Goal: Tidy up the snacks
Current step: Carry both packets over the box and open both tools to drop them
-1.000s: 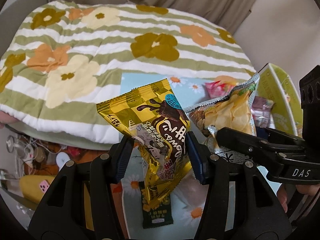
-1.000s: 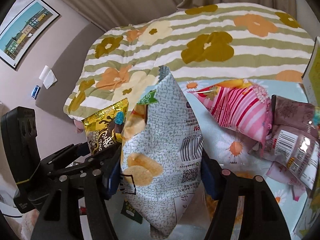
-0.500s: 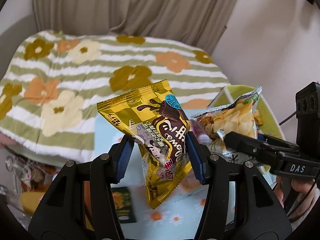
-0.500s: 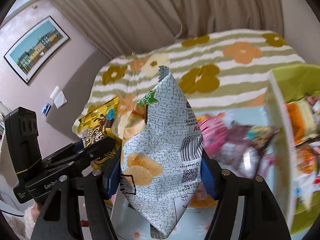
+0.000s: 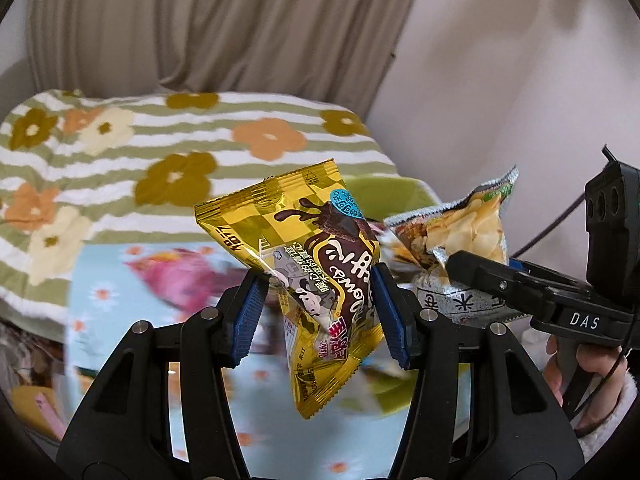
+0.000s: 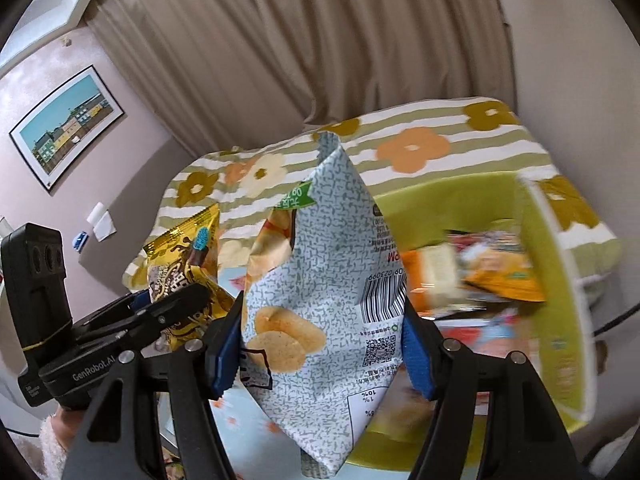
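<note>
Holding two snack bags aloft, one in each of your grippers.

Your left gripper point(image 5: 318, 312) has its jaws clamped on a gold chocolate snack packet point(image 5: 308, 264), and your right gripper point(image 6: 322, 346) has its jaws pinched on a pale chip bag point(image 6: 332, 280); both bags hang clear of the blue daisy-print counter point(image 5: 132, 304). Just beyond the chip bag sits a green bin point(image 6: 556, 280) with blurred snacks inside. Farther back lie the floral striped bed point(image 5: 120, 160) and beige curtains point(image 6: 300, 40).

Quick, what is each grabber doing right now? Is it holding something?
Left gripper: closed on the yellow chocolate snack packet.
Right gripper: closed on the pale green chip bag.
</note>
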`<control>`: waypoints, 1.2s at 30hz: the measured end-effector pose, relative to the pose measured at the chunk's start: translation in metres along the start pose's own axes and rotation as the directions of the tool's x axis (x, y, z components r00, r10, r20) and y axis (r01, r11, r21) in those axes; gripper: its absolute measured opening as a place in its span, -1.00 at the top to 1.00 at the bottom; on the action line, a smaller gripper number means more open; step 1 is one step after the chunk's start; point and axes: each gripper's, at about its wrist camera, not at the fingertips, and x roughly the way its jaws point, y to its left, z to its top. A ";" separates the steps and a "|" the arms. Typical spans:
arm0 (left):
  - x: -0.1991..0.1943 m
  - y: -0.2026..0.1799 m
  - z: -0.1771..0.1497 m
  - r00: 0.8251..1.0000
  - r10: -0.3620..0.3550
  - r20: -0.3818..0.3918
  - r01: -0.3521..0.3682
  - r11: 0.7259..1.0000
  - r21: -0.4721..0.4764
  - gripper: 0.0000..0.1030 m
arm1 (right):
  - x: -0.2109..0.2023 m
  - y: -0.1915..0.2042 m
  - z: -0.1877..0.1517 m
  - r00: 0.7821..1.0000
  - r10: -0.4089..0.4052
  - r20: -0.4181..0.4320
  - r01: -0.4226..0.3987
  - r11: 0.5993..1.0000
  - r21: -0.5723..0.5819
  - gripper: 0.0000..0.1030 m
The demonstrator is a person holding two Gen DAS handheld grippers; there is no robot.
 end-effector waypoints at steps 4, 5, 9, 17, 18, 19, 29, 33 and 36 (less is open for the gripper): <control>0.031 -0.046 -0.011 0.997 -0.043 -0.065 0.043 0.999 0.007 0.04 | -0.021 -0.037 0.000 1.000 -0.018 0.000 0.018 1.000 0.019 -0.23; 0.038 -0.056 -0.013 0.996 -0.047 -0.080 0.048 0.999 0.012 0.04 | -0.025 -0.047 -0.001 1.000 -0.028 -0.001 0.028 0.999 0.023 -0.23; 0.064 -0.084 -0.023 0.989 -0.044 -0.142 0.050 0.998 0.042 0.04 | -0.035 -0.068 -0.008 0.996 -0.089 -0.005 0.089 0.996 0.027 -0.23; 0.086 -0.106 -0.040 0.980 0.027 -0.198 -0.010 0.996 0.086 -0.98 | -0.041 -0.103 -0.022 0.992 -0.118 -0.034 0.121 0.988 0.095 -0.23; 0.085 -0.107 -0.041 0.982 0.037 -0.188 -0.020 0.996 0.091 -0.99 | -0.041 -0.106 -0.023 0.992 -0.120 -0.039 0.123 0.987 0.100 -0.23; 0.084 -0.108 -0.041 0.982 0.047 -0.182 -0.029 0.995 0.100 -0.99 | -0.041 -0.111 -0.023 0.992 -0.121 -0.042 0.125 0.987 0.104 -0.23; 0.072 -0.097 -0.048 0.972 0.131 -0.196 -0.105 0.985 0.135 -0.99 | -0.042 -0.112 -0.028 0.988 -0.147 -0.042 0.150 0.986 0.079 -0.23; 0.062 -0.086 -0.052 0.970 0.158 -0.183 -0.136 0.983 0.126 -0.99 | -0.031 -0.104 -0.028 0.980 -0.189 -0.066 0.191 0.981 0.026 -0.24; 0.055 -0.078 -0.052 0.972 0.149 -0.180 -0.133 0.986 0.097 -0.99 | -0.018 -0.098 -0.029 0.965 -0.240 -0.108 0.239 0.971 -0.026 -0.25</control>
